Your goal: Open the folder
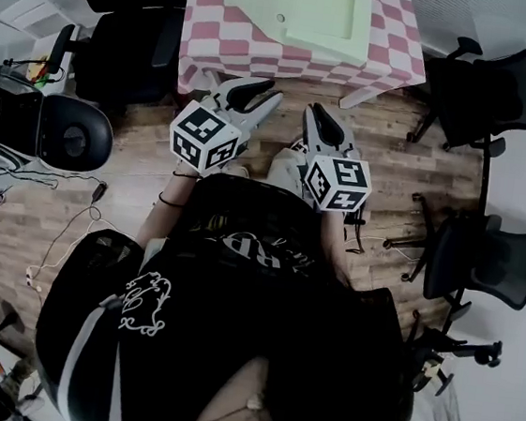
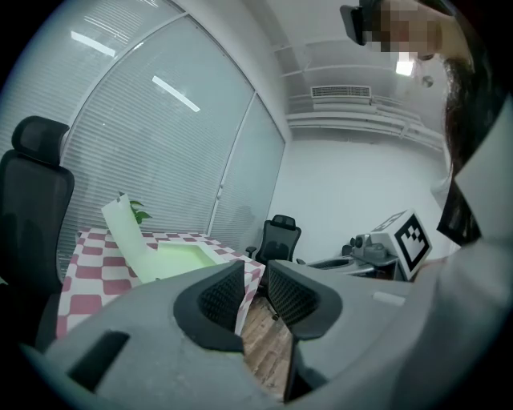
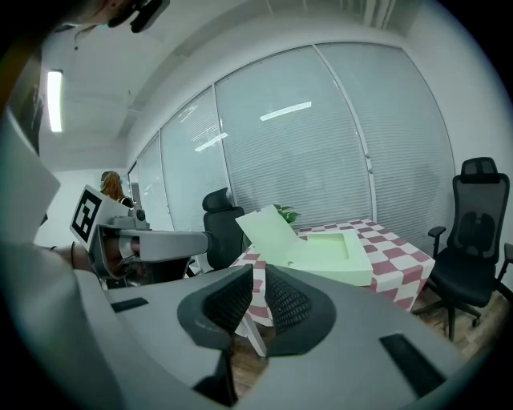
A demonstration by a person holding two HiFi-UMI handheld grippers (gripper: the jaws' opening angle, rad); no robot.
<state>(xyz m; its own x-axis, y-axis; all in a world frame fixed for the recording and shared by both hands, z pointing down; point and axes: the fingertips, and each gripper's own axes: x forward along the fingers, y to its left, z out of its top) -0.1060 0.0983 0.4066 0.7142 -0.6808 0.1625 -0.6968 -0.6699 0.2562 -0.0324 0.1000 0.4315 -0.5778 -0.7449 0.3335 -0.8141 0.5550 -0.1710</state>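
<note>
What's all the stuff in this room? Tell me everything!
Flat plastic folder: one, pale green, lying open on the table.
Table with checked cloth: one, pink and white, ahead of the person.
Swivel office chairs: at least four, black, around the table.
Plank floor: one, brown wood, underfoot.
Thin cables: a few, pale, on the floor at left.
Window blinds: several panels, grey-white, behind the table.
Person's top: one, black with white print.
Left claw: one, grey, jaws slightly apart, empty.
Right claw: one, grey, jaws slightly apart, empty.

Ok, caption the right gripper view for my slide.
Empty right gripper, jaws slightly apart, faces the pale green folder, flap raised, on the checkered table.
</note>
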